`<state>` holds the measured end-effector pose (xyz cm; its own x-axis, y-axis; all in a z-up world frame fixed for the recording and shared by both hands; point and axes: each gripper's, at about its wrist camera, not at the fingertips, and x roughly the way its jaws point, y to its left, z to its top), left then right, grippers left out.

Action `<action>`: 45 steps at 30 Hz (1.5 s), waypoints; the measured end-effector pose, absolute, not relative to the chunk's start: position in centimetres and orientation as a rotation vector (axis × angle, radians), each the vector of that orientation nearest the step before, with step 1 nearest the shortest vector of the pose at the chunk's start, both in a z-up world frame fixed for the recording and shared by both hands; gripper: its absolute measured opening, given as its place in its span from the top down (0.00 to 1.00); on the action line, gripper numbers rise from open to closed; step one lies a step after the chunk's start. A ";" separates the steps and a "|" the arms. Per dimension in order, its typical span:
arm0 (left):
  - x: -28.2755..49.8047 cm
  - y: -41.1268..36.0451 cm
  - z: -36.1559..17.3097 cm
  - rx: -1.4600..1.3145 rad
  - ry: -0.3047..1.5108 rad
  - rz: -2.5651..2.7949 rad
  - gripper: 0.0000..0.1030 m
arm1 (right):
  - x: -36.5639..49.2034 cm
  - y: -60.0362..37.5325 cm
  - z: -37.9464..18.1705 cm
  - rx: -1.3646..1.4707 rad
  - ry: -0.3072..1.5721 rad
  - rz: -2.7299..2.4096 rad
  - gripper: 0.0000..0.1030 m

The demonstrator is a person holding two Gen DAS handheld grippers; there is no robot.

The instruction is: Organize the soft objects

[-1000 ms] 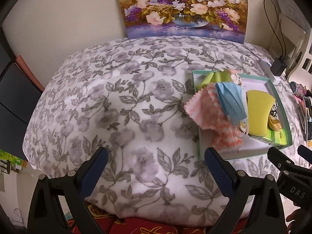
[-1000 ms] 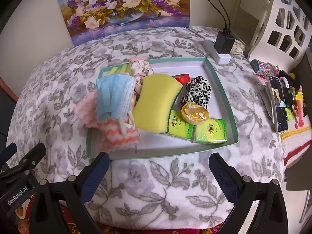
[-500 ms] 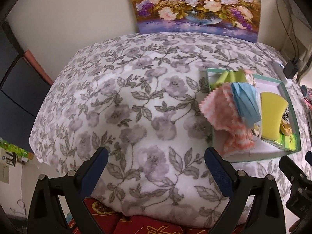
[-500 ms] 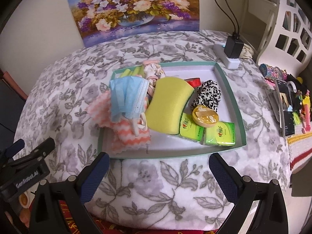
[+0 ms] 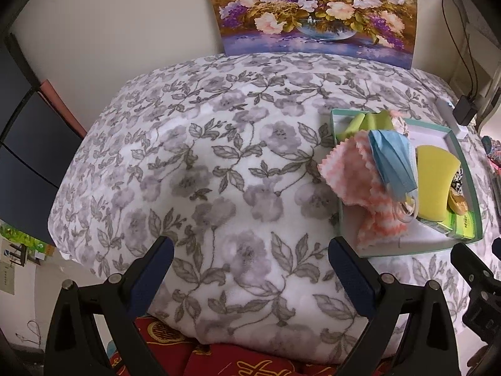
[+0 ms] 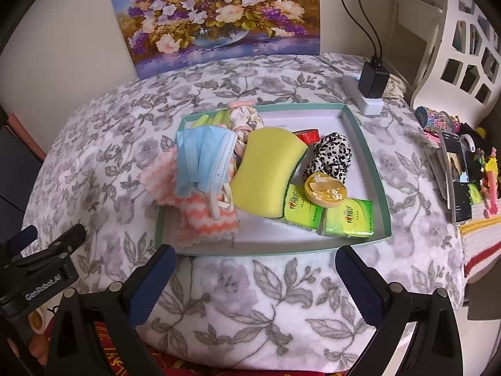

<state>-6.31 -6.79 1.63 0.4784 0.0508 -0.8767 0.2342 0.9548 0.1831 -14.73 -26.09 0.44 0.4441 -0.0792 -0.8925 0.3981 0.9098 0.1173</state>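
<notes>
I have both sets of jaws spread wide with nothing between them. My left gripper [image 5: 250, 269] hangs level over the bare stretch of the floral blanket [image 5: 200, 163], near its front edge, pointing toward the wall. My right gripper [image 6: 255, 277] is held the same way, fingers forward and level, just short of the near rim of the green-edged tray [image 6: 380, 185], which sits on the blanket straight ahead. In the right view the left gripper's black body shows at the lower left, so the two tools sit side by side, apart.

Inside the tray the soft things are heaped toward its left side: a pink zigzag cloth [image 6: 206, 222] spills over the left rim onto the blanket, a blue face mask [image 6: 203, 159] lies on top of it, and a yellow sponge [image 6: 266, 172] leans just beside the mask. Further right are a leopard-print scrunchie [image 6: 332, 156], a round yellow tin [image 6: 325, 189] resting on two green tissue packs [image 6: 349, 217], and a floral scrunchie [image 6: 245, 119] near the far rim.

Beyond the tray, a flower painting [image 6: 216, 15] leans against the wall, and a black charger [image 6: 372, 78] sits in a white power strip.
</notes>
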 end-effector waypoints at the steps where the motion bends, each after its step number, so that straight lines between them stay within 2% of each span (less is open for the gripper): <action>1: -6.3 -6.7 1.6 0.294 1.073 -0.118 0.04 | -14.7 -26.1 0.4 0.331 1.076 -0.309 0.00; 45: -5.8 -5.5 1.0 0.204 1.137 -0.226 0.04 | -13.3 -25.1 0.0 0.242 1.113 -0.363 0.00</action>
